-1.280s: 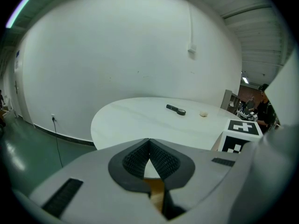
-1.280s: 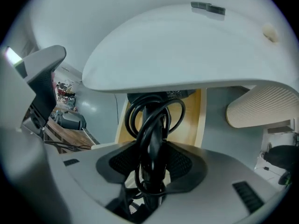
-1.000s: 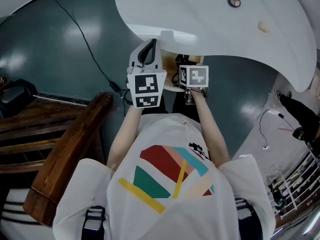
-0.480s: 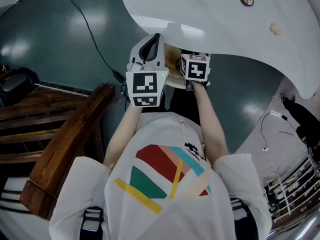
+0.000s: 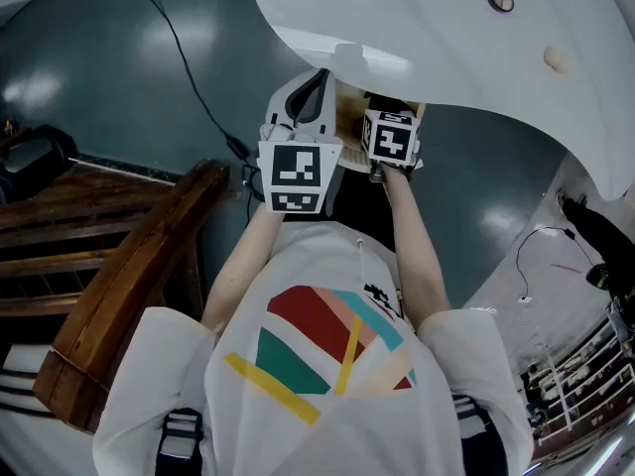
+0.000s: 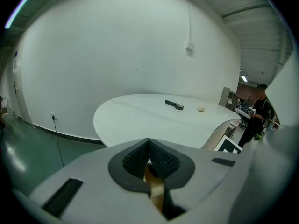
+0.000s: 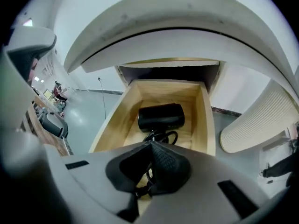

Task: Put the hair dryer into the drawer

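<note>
The hair dryer (image 7: 161, 116) lies in the drawer (image 7: 211, 125), toward its back, with its cord (image 7: 161, 136) coiled just in front of it. The drawer stands pulled out from under the edge of the table (image 5: 446, 38). On the tabletop, well apart from the drawer, rest a small flat thing (image 6: 175, 105) and, to its right, what may be a ball (image 6: 201, 108). A bench (image 5: 139, 286) stands on the floor to the left of the drawer.

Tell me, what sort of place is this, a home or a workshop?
Probably a workshop or lab hall, not a home: a big curved white table, a bare grey-green floor with a loose cable, and a person standing far behind.
</note>
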Demonstrator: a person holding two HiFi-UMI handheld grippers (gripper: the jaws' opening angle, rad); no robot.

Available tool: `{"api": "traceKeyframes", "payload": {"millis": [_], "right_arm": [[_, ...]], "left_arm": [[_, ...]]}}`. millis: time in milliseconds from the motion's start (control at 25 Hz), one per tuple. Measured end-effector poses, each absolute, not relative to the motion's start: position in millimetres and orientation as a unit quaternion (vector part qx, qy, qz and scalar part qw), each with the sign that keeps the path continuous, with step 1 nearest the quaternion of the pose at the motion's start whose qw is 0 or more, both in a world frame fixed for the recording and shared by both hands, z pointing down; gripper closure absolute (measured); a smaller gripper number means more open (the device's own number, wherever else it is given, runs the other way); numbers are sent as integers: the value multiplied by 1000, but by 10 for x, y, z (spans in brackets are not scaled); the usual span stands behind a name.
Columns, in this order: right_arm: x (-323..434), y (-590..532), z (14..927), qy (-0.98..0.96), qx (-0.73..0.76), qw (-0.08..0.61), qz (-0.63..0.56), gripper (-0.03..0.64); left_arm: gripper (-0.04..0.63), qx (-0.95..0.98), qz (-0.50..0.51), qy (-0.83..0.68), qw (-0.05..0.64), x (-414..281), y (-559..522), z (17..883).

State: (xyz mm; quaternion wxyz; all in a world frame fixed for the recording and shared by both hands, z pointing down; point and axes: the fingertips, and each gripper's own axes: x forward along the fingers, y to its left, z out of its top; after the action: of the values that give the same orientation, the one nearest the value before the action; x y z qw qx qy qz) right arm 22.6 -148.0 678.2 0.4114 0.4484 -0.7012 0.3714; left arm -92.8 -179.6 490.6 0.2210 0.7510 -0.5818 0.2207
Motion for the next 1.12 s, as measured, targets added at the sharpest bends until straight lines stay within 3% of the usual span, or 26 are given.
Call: {"api": "traceKeyframes", "payload": {"millis": [1120], "right_arm": [[337,-1411,6414,-704,468,388,369,607]], "left_arm": [[580,762,190,-585,201,-883,-1655,4615]]}}
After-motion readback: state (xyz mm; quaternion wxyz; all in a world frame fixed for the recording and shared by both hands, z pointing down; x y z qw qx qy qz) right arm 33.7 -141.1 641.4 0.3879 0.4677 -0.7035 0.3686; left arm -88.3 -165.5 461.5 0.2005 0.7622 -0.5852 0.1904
